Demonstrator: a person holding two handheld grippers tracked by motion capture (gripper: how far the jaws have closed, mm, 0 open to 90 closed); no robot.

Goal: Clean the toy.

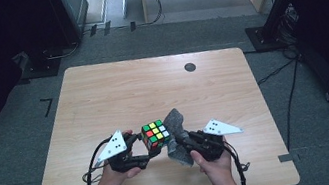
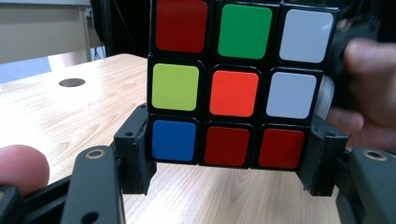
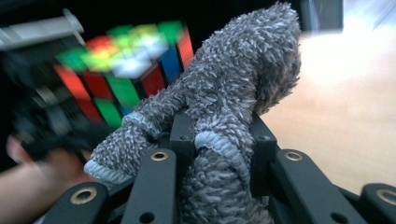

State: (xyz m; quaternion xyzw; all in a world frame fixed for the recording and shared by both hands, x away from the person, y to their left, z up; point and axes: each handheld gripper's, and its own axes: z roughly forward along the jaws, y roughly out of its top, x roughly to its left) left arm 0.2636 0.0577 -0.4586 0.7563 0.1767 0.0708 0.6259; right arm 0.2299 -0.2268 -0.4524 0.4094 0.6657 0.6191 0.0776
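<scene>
Wooden table (image 1: 102,98) on grey carpet: your left gripper (image 1: 142,147) clamps the Rubik's cube (image 1: 155,133) by its bottom row above the near edge, right gripper (image 1: 177,143) pinches the grey fuzzy cloth (image 1: 174,121) just right of it—hold the cube steady, wipe lightly.

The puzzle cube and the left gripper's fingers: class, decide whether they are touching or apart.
Touching. In the left gripper view, the fingers press against both sides of the puzzle cube's bottom row, with no gap on either side.
</scene>
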